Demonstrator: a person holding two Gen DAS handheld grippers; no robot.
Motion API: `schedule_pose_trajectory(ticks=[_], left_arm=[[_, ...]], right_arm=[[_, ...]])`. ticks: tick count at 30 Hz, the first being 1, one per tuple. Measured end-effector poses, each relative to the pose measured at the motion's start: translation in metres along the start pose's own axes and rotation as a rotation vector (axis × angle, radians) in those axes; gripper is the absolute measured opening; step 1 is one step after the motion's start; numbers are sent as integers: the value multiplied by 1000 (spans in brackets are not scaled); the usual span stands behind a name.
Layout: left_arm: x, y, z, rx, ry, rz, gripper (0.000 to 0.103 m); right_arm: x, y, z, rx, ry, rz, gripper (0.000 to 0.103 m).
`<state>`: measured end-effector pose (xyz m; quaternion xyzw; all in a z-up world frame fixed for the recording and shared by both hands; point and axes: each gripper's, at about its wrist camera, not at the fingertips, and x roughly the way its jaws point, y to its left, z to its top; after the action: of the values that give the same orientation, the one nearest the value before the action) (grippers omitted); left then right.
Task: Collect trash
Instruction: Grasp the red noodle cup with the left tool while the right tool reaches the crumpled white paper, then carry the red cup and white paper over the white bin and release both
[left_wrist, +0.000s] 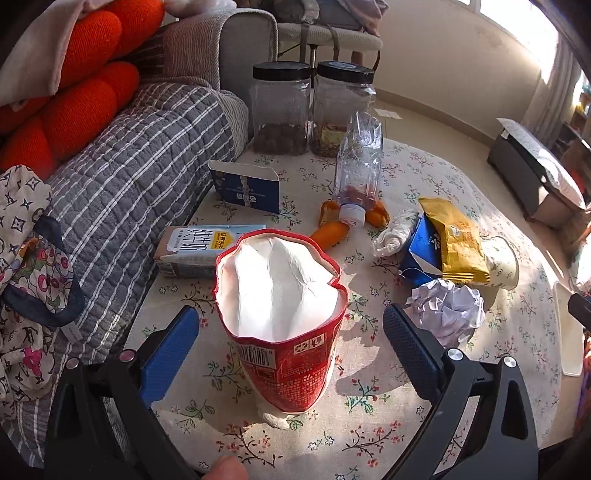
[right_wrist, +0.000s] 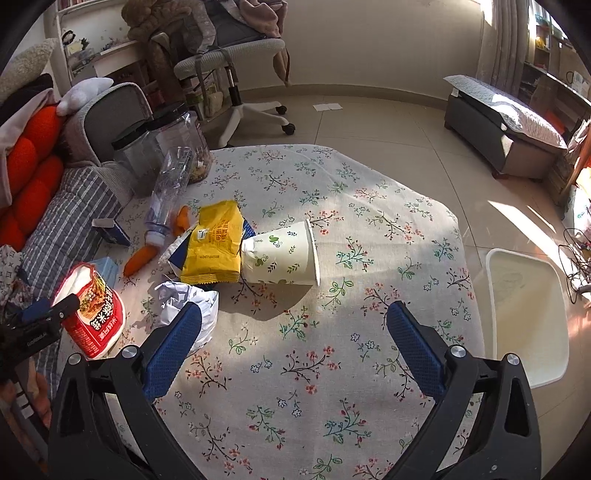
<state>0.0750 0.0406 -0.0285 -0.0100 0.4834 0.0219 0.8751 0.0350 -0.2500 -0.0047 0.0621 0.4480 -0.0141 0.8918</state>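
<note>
Between the spread fingers of the left gripper (left_wrist: 291, 350) stands the red noodle cup (left_wrist: 284, 317), ungripped, likely lined up for pickup; ahead of the open, empty right gripper (right_wrist: 295, 347) lies a paper cup (right_wrist: 282, 258).

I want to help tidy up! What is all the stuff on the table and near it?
Red paper noodle cup: 1, upright, table's near-left.
Crumpled white paper ball: 1, right of it.
Yellow snack wrapper: 1, mid-table.
White leafy paper cup: 1, on its side.
Clear plastic bottle: 1, lying down.
Clear black-lidded jars: 2, far edge.
Milk carton: 1, flat.
White bin: 1, floor, right.
Left tongs: open around noodle cup.
Right tongs: open, empty.
</note>
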Motion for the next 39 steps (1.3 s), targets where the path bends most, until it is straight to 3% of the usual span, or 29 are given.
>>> schedule_pose_trajectory(ticks=[3, 6, 8, 10, 12, 16, 19, 23, 25, 28, 39], left_arm=[[18, 4, 8, -27, 34, -11, 97], [30, 1, 13, -21, 54, -41, 78], [28, 1, 16, -20, 36, -43, 77], [19, 3, 20, -39, 16, -94, 76], [-4, 8, 28, -70, -63, -164, 76], [-65, 20, 52, -99, -312, -294, 76], [-86, 29, 61, -126, -414, -349, 76], [-67, 28, 66, -140, -378, -374, 76], [-62, 29, 61, -146, -347, -383, 76], [-56, 29, 59, -144, -334, -383, 76], [-59, 6, 55, -124, -340, -407, 76]], right_arm=[[10, 5, -2, -18, 32, 0, 96], [20, 12, -2, -28, 51, 15, 96], [27, 20, -3, -41, 69, 38, 96], [37, 30, -5, -61, 95, 63, 96], [47, 38, -7, -67, 124, 89, 96], [74, 47, -11, 12, 198, 173, 96], [91, 53, -14, 88, 250, 231, 96], [105, 67, -18, 92, 270, 230, 96], [111, 71, -19, 93, 278, 233, 89], [124, 71, -18, 96, 321, 254, 51], [85, 53, -10, 104, 231, 291, 48]])
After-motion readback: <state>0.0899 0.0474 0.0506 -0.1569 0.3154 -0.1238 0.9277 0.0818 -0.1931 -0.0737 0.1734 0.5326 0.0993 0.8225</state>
